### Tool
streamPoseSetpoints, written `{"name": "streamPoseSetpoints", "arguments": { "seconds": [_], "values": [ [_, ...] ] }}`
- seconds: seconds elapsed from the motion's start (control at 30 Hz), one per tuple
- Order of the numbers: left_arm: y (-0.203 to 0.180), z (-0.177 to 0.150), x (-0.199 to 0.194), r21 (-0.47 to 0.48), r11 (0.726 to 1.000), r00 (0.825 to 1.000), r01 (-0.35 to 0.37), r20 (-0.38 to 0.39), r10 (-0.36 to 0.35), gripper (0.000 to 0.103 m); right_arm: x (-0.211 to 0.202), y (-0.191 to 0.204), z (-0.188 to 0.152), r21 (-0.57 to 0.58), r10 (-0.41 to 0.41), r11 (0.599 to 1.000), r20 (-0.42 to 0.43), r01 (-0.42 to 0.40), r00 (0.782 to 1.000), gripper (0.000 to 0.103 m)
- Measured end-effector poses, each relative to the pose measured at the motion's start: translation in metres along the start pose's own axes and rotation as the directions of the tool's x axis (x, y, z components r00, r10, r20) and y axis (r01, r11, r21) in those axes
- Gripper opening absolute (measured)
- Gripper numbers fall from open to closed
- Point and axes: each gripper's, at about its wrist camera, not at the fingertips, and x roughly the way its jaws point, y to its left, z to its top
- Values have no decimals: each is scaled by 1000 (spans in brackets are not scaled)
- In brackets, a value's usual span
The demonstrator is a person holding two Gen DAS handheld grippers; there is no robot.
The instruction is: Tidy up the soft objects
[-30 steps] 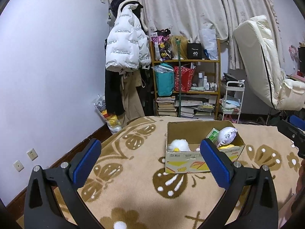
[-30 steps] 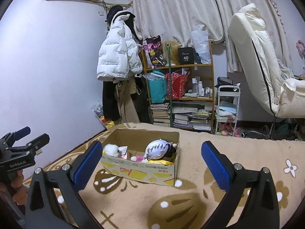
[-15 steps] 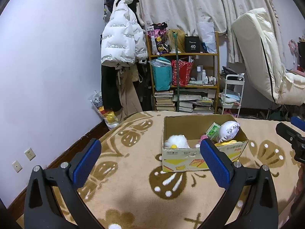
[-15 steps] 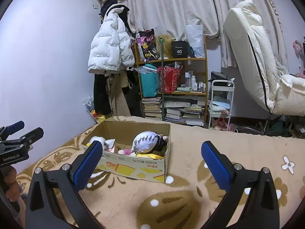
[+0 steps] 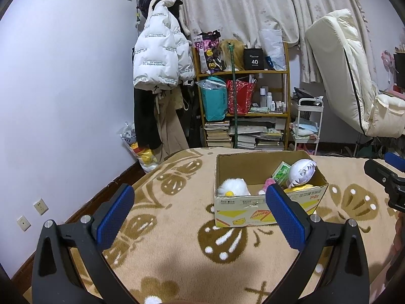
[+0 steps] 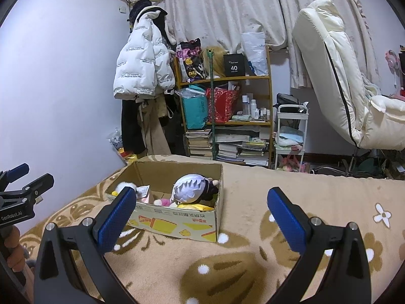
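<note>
An open cardboard box [image 5: 243, 212] [image 6: 174, 221] sits on a beige blanket with brown butterfly prints [image 5: 177, 243]. Inside lie a fluffy white plush [image 5: 231, 187] [image 6: 124, 185], a grey-white round plush doll [image 5: 301, 171] [image 6: 189, 188], a pink plush [image 5: 267, 185] and a yellow one [image 6: 195, 205]. My left gripper [image 5: 200, 210] is open and empty, in front of the box. My right gripper [image 6: 201, 211] is open and empty, near the box's right front corner.
A shelf [image 5: 243, 106] with bags, books and bottles stands behind the bed. A white puffer jacket [image 5: 159, 60] hangs at the left. A white cart [image 6: 291, 131] and a cream recliner [image 6: 336, 76] stand at the right.
Both grippers have drifted slightly; the box sits a little farther left in both views. Both stay open and empty.
</note>
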Motion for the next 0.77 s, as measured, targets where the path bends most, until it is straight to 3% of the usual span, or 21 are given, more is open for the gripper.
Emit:
{"name": "streamPoseSetpoints", "arguments": {
  "seconds": [0.77],
  "values": [
    [-5,-2,6,1,1000,1000,6,-20,-6,102,2,-1,-6,3,-9,1000,-16,9,1000,103]
  ]
}}
